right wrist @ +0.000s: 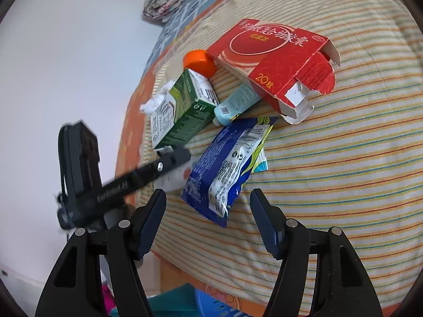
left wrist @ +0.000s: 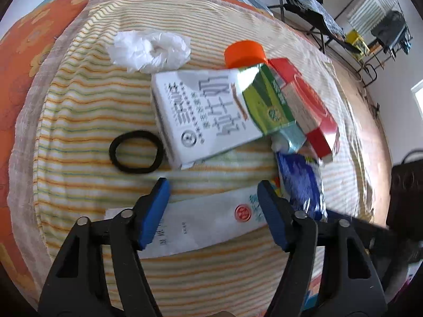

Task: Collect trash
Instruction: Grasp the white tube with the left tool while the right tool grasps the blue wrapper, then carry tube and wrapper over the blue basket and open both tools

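Observation:
Trash lies in a heap on a striped cushion (left wrist: 79,111). My left gripper (left wrist: 214,185) is open, its fingers on either side of a flat white paper packet (left wrist: 206,222). Beyond it lie a white-and-green milk carton (left wrist: 206,113), an orange cap (left wrist: 244,52), a red cardboard box (left wrist: 309,105), a pale blue tube (left wrist: 290,137), a crumpled white tissue (left wrist: 150,50) and a black hair tie (left wrist: 136,152). My right gripper (right wrist: 208,194) is open, and the lower corner of a blue snack wrapper (right wrist: 224,169) reaches between its fingertips without touching them.
The cushion rests on an orange flowered sheet (left wrist: 23,60). A black chair (left wrist: 312,5) and a wire rack (left wrist: 383,34) stand on the floor to the right. Below the cushion's edge sits a blue basket (right wrist: 211,303). A white wall (right wrist: 66,66) is on the left.

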Demonstrator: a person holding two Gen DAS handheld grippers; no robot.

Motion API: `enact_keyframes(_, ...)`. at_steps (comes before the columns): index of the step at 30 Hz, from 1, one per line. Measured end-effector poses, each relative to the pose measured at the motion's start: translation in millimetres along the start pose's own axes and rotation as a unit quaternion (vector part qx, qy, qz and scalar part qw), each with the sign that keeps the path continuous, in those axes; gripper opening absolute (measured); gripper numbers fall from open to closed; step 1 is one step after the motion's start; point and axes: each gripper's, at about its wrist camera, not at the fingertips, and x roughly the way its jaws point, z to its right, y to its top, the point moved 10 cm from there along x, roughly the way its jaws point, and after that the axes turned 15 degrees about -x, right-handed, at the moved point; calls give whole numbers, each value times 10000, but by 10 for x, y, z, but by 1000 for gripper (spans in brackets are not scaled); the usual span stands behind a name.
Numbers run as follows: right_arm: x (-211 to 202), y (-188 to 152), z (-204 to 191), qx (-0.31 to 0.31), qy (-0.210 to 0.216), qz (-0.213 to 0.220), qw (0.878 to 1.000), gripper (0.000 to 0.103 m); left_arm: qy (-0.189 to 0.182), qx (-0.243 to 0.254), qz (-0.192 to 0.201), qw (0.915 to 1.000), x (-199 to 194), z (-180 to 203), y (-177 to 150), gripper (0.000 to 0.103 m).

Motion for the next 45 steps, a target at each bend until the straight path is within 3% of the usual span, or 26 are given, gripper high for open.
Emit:
enact_keyframes(6, 134, 20, 68, 84, -25, -86, 9999, 37, -39, -1, -142, 9999, -85, -121, -105, 52)
enact_keyframes(13, 81, 10, 59, -13, -149, -20, 9999, 33, 118, 300, -209, 9993, -162, -167, -246, 50)
enact_keyframes(15, 32, -13, 49, -105, -223, -41, 9997, 33, 267, 542, -172, 9980, -180, -154, -305, 61)
enact_keyframes(17, -17, -11, 52, -254, -345, -49, 9991, 33, 348, 817, -134, 9960, -169, -71, -377, 67)
enact_keyframes(22, -187, -80, 106, -211, -361, -48, 9991, 32, 774, 1549, -26, 9849, -79, 102, -524, 67)
enact_keyframes(26, -301, -139, 143, -361, -557, -66, 9978, 32, 989, 1715, 23, 9802, 10, 185, -552, 66)
enact_keyframes(31, -433, -237, 198, -581, -732, -100, 9956, 32, 837, 1812, 19, 9799, 35, 329, -607, 42)
enact_keyframes(33, -472, -260, 194, -705, -812, -106, 9941, 32, 809, 1869, 48, 9790, 12, 350, -661, 27)
enact_keyframes(39, -578, -342, 96, -1266, -1093, -122, 9858, 32, 609, 1732, 54, 9830, -154, 328, -852, 5)
enact_keyframes(45, -625, -424, -52, -1782, -1300, -119, 9753, 32, 515, 1542, 123, 9866, -321, 310, -966, 5)
